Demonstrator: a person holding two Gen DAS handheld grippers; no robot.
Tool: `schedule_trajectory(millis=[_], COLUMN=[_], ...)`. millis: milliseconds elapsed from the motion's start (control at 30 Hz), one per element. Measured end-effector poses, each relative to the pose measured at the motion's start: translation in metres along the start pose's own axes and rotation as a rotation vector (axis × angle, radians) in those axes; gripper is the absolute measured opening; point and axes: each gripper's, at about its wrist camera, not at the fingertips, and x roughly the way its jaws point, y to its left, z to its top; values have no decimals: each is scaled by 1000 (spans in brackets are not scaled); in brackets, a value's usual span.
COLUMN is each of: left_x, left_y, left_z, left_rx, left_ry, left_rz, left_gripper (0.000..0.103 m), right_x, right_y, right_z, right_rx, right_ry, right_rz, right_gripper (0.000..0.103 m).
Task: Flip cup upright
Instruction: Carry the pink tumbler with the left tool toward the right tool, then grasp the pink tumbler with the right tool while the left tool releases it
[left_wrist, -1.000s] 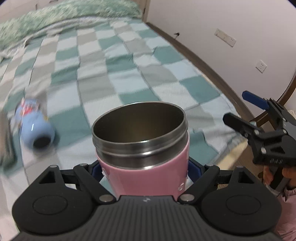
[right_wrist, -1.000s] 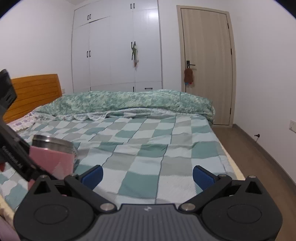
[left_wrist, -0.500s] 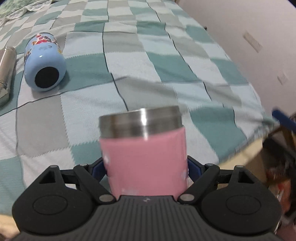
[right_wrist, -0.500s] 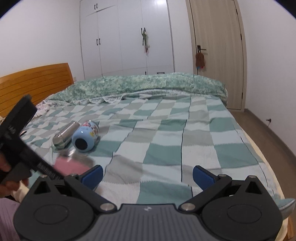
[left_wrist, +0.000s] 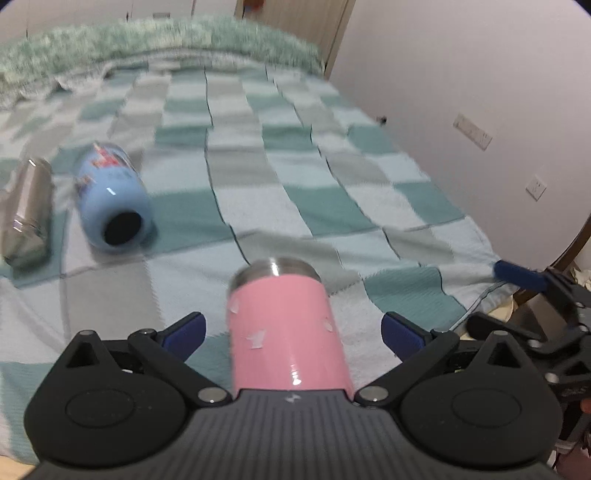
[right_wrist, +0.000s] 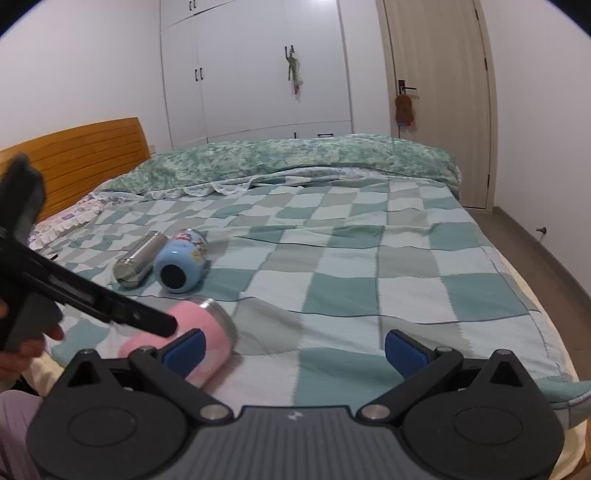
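Note:
A pink cup with a steel rim lies on its side on the checked blanket, its mouth pointing away from me; it also shows in the right wrist view. My left gripper is open, its blue-padded fingers apart on either side of the cup and not touching it. My right gripper is open and empty above the bed's near edge, to the right of the cup. It shows at the right edge of the left wrist view.
A light blue cup and a steel bottle lie on their sides at the left of the bed. A green duvet is bunched at the far end. A wall runs along the right.
My left gripper has opened and let go of the pink cup, which now lies on its side on the blanket. The right gripper has stayed open.

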Motion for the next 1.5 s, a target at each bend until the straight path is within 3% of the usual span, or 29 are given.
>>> schedule_trajectory(millis=[333,600,933,1100,1300,1500], left_x=[-60,-71,-57,-50,-46,-48], left_y=[66,106,140,148,150,147], left_z=[-34,-67,-80,-81,-80,-81], left_rx=[56,118,119,111,103,106], left_ry=[-131,-199,-230,-230,-234,-239], left_rz=[145,245,244,235,235,231], left_gripper=[103,103,103,103,103,103], right_x=[24,85,153,165,180,167], right_y=[76,114,110,104,94,87], right_z=[18,28,31,29,23,15], right_rx=[-22,94,246,277,364,404], right_ry=[73,274,490,517,563,486], right_rz=[13,-41,-126,-131,-65,-13], right_gripper=[103,103,103,102,86,86])
